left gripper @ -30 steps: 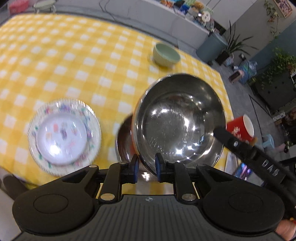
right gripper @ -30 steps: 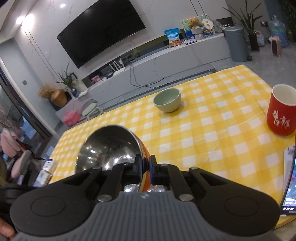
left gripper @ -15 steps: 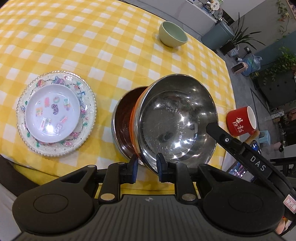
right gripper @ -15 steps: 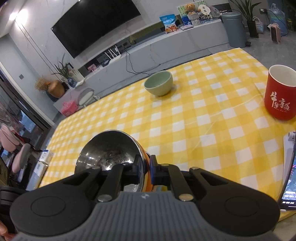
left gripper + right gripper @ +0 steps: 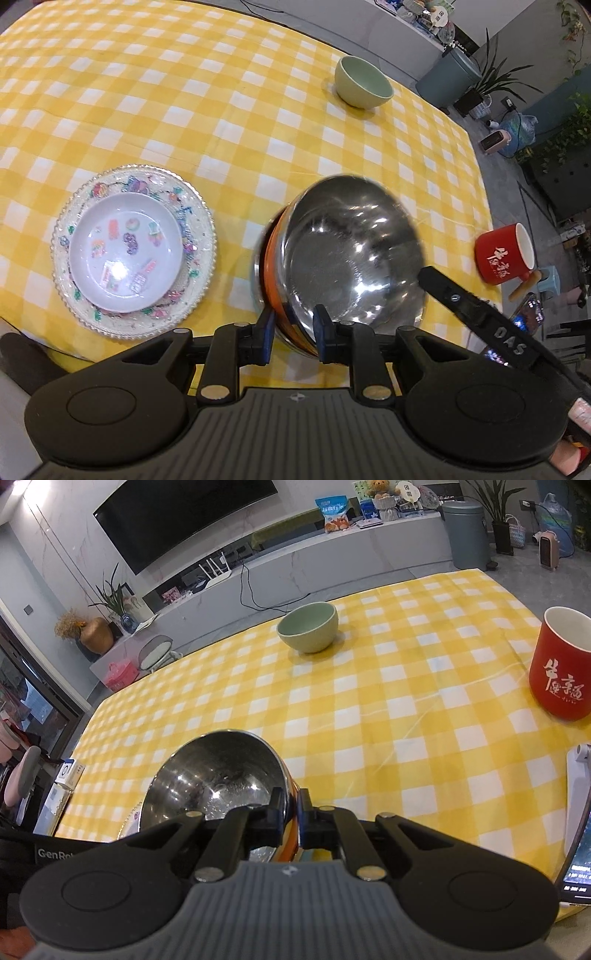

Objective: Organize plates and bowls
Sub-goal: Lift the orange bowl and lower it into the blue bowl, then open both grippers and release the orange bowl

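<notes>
Yellow-and-white checked cloth (image 5: 258,110) covers the table, slightly creased, with a living-room wall, a dark television (image 5: 177,513) and a long grey counter beyond its far edge.

Near the front edge sits a shiny steel bowl (image 5: 351,251), round and deep, its outside orange. It is tilted and nested in a second metal bowl (image 5: 258,266), of which only a dark sliver of rim shows on the left. Both look empty.

To the left, well apart from the bowls, lies a clear patterned plate (image 5: 192,295) with a beaded, scalloped rim. A smaller white plate (image 5: 125,251) printed with coloured cartoon figures rests in its middle. Far across the cloth stands a pale green ceramic bowl (image 5: 364,83), smooth and empty. A red mug (image 5: 504,254) with white characters stands at the right edge; its white inside shows nothing in it.

The left gripper (image 5: 293,334) straddles the near rim of the steel bowl. Its jaws have just been opening, and the blue-tipped fingers (image 5: 266,332) stand apart on either side of the rim without pressing it.

The right gripper (image 5: 291,821) pinches the bowl's right-hand rim, one pad inside on the steel and one outside on the orange, closed tight on the thin wall.
</notes>
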`<state>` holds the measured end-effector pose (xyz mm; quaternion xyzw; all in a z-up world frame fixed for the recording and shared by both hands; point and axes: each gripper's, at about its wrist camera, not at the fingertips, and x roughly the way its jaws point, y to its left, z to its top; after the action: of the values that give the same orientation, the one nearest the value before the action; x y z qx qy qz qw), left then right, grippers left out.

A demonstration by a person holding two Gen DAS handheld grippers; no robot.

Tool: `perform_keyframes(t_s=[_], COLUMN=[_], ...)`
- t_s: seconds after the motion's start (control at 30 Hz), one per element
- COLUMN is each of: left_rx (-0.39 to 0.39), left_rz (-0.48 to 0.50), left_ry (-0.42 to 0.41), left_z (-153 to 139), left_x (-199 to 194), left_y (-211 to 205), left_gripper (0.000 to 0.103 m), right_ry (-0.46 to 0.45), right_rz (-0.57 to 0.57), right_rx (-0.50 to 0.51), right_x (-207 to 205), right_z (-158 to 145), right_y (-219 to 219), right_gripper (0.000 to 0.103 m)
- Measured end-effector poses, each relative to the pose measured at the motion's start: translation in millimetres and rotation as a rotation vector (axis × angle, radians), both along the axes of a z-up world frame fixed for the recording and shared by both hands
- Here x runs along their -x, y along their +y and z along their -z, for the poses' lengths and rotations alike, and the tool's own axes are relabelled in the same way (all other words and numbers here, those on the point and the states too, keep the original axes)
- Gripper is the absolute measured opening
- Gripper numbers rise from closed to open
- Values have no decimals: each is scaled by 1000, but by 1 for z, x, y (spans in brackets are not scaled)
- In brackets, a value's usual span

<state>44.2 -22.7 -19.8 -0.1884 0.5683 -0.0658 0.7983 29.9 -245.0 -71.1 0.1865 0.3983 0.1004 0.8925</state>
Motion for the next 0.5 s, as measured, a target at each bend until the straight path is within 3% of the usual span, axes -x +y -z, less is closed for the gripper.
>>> perform_keyframes(t_s=[0.27,0.5], left_rx=[-15,-78], left_rz=[22,39], left_ry=[-46,-227], left_z=[-8,-29], left_x=[1,1], left_y=[3,4], left_gripper=[27,47], right_ry=[-3,-6], right_rz=[19,36], right_rx=[-16,-43], right_x=[0,2], right_z=[-1,-1], right_y=[-4,-7], right_gripper=[9,18])
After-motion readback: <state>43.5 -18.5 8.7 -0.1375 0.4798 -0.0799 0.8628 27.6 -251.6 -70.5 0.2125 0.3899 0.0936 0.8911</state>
